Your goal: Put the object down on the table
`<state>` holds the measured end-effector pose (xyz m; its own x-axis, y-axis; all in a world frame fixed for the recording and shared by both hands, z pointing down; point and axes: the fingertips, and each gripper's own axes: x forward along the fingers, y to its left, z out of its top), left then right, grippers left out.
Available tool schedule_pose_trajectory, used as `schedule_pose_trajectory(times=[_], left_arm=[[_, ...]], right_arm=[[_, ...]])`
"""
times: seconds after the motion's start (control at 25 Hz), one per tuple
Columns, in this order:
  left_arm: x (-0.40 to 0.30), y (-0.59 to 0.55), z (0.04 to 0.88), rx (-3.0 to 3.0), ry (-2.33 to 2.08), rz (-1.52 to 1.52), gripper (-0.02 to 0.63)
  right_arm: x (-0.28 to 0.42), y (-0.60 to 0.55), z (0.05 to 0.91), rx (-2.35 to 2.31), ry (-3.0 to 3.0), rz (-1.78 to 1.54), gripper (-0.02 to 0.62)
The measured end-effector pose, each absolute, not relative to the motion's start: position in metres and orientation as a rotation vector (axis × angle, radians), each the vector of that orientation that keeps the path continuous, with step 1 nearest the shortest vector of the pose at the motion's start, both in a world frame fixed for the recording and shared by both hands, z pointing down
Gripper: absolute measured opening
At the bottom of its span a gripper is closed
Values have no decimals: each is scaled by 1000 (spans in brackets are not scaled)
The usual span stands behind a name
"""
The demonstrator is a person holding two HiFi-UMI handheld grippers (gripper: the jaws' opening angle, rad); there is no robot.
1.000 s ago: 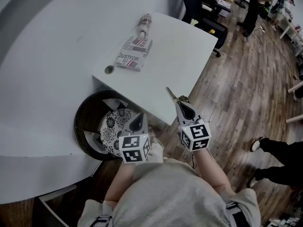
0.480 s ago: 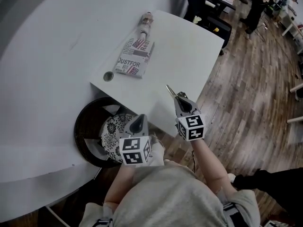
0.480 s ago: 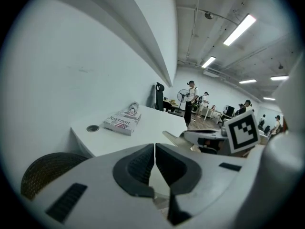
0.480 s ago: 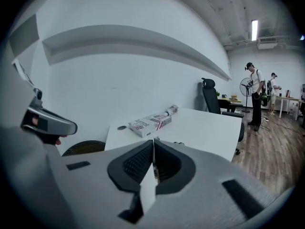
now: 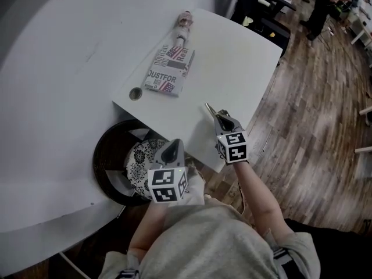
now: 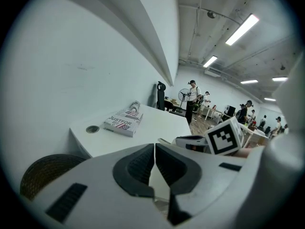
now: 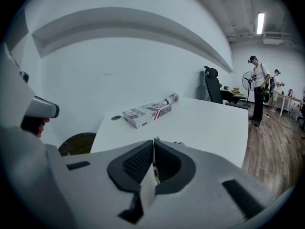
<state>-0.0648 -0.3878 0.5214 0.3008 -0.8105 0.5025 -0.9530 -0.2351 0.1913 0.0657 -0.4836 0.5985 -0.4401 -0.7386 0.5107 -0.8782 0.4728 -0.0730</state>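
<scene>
My right gripper [image 5: 221, 120] hangs over the near corner of the white table [image 5: 244, 57], shut on a thin, pale stick-like object [image 5: 208, 110] whose tip pokes out ahead of the jaws. In the right gripper view this object [image 7: 155, 171] shows as a thin sliver pinched between the dark pads. My left gripper [image 5: 172, 148] is shut with nothing in it, off the table's edge above a dark basket [image 5: 107, 156]. From the left gripper view, its jaws [image 6: 155, 156] meet, and the right gripper's marker cube [image 6: 224, 136] is just to the right.
A printed box [image 5: 168, 68] lies on the far left part of the table, with a small bottle [image 5: 185, 21] behind it and a round cable hole [image 5: 135, 93] beside it. The basket holds patterned cloth [image 5: 139, 158]. Wooden floor [image 5: 314, 121] lies to the right; an office chair [image 7: 212, 85] stands beyond.
My right gripper has edged slightly farther over the table's corner with the thin object still held. The left gripper has hardly moved. A person's legs at the right have left the view.
</scene>
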Motion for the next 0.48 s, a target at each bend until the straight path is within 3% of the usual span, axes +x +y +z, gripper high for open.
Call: schedule_pose_trajectory(times=[0.48], left_arm=[[-70, -387, 526, 2107, -1562, 428, 11]], right_arm=[[62, -493, 612, 1324, -2280, 449, 11]])
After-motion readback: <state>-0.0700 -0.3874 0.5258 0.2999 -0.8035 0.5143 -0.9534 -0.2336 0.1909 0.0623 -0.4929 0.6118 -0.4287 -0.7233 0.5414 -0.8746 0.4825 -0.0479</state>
